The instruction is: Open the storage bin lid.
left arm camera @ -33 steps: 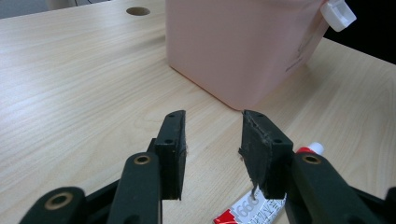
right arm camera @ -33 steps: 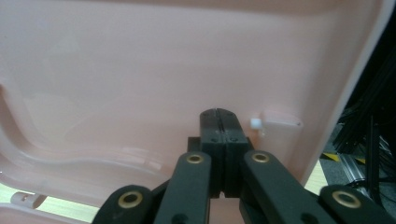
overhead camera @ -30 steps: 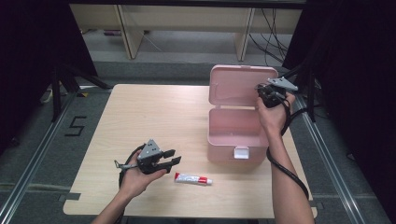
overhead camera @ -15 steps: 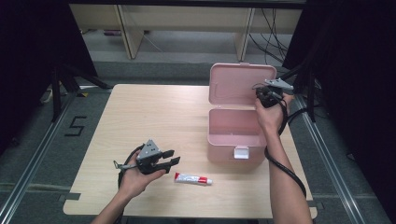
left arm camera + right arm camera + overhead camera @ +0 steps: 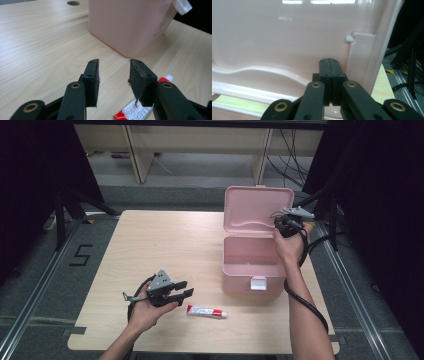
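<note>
The pink box [image 5: 252, 260] stood open at the right of the table [image 5: 165, 240], its lid [image 5: 257, 210] swung up and back, its white latch [image 5: 258, 283] hanging at the near wall. The inside looked bare, as far as the high view let one see. The right gripper [image 5: 283, 224] was up at the lid's right edge; in the right gripper view its jaws were pressed flat together with nothing between them, their tips right at the inner face of the lid [image 5: 287, 37] — whether they touched it could not be told. That looked like the end of the opening step, the lid being propped upright.

Just in front of the box, apart from it, a small white-and-red tube [image 5: 206, 311] lay flat on the wood. The left gripper [image 5: 181, 289] rested low beside the tube's left end, its jaws partly open and empty; in the left gripper view the tube [image 5: 140, 110] showed under the right-hand jaw, not between the two.

By my judgement the next move belonged to the left hand — shifting over so the jaws straddled the tube across its narrow body, closing on it, then lifting it over the near wall into the box. The right gripper would need to keep the lid back or clear out of the way.
</note>
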`<state>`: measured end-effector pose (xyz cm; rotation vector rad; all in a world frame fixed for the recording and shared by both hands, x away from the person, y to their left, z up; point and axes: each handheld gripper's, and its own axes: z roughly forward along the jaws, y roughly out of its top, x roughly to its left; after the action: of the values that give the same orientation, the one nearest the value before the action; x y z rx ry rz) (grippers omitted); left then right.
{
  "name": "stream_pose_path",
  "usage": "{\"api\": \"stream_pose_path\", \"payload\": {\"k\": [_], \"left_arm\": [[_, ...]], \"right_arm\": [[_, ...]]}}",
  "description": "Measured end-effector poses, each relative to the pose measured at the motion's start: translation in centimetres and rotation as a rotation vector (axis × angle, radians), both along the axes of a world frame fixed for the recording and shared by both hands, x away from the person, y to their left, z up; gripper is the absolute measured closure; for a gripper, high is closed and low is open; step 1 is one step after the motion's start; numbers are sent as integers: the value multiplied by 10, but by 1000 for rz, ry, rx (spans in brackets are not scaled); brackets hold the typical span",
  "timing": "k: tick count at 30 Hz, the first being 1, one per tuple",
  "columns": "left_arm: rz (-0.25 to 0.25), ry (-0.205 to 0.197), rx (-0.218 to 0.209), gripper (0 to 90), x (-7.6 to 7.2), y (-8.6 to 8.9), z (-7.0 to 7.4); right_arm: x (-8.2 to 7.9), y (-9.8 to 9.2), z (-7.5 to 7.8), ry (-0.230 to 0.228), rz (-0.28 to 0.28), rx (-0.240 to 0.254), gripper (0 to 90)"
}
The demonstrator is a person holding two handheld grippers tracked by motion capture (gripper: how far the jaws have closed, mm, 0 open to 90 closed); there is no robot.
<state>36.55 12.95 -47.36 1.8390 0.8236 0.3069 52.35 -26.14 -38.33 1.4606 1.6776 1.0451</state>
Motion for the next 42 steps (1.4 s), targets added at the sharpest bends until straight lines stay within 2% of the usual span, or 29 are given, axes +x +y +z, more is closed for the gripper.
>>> {"api": "stream_pose_path", "payload": {"k": [2,3,5,7,9,10,11,12,13,15,16,17,18,19,20,21,23,25,27,29,30,31,32,33,34,36,37,41,42], "left_arm": [[16,-34,-71,590,1,-4,8],[13,-53,-122,595,2,-8,14],[-24,-106,-218,645,5,-20,29],[-72,-137,-272,698,9,-35,43],[-115,-166,-253,731,14,-54,53],[-128,-171,-224,755,18,-63,56],[-128,-171,-224,780,18,-63,56],[-137,-180,-165,821,28,-80,56],[-140,-177,-134,848,33,-87,54],[-149,-162,-96,895,40,-96,50],[-149,-162,-96,897,40,-96,50],[-156,-154,-81,898,41,-100,47],[-172,-154,-50,899,40,-104,44],[-175,-155,-36,899,39,-106,42],[-175,-155,-36,899,39,-106,42],[-177,-157,-21,899,39,-106,39],[-171,-157,-31,900,38,-107,37],[-170,-162,-28,900,39,-107,37],[-164,-163,-26,900,39,-108,35],[-167,-168,-32,899,40,-108,35],[-155,-160,-40,899,39,-108,35],[-153,-158,-41,900,39,-108,34],[-165,-173,-22,899,40,-107,34],[-163,-171,-44,900,41,-108,32],[-163,-171,-44,899,41,-108,32],[-157,-166,-52,899,41,-108,32],[-155,-174,-37,899,41,-107,32],[-161,-171,-39,898,42,-107,32],[-152,-162,-45,898,42,-107,32]], "right_arm": [[-3,0,0,-5,5,3,900],[-6,0,0,-3,13,8,900],[-12,0,-2,-13,23,14,900],[-17,0,-4,-11,28,11,900],[-20,-1,-7,-5,36,22,900],[-21,-2,-7,-9,43,18,900],[-23,0,-7,-3,30,35,900],[-23,-2,-7,-15,45,23,900],[-24,-2,-6,-21,47,12,900],[-27,0,-4,-25,49,25,900],[-29,0,-3,-24,49,27,900],[-31,0,-2,-27,45,22,900],[-31,-3,-1,-49,71,-2,900],[-33,-2,0,-47,52,23,900],[-33,-2,0,-47,52,23,900],[-37,-5,4,-46,48,1,900],[-39,-7,6,-69,52,9,900],[-41,-7,7,-71,47,14,900],[-44,-11,9,-89,61,-23,900],[-48,-10,9,-87,46,16,900],[-48,-12,10,-96,54,-4,900],[-52,-11,10,-86,37,18,900],[-52,-13,10,-102,54,-4,900],[-56,-12,11,-89,42,9,900],[-56,-13,11,-109,59,-11,900],[-59,-13,11,-103,55,-6,900],[-64,-12,11,-107,52,-3,900],[-76,-14,7,-109,84,-17,900],[-80,-13,5,-99,87,2,900]]}}
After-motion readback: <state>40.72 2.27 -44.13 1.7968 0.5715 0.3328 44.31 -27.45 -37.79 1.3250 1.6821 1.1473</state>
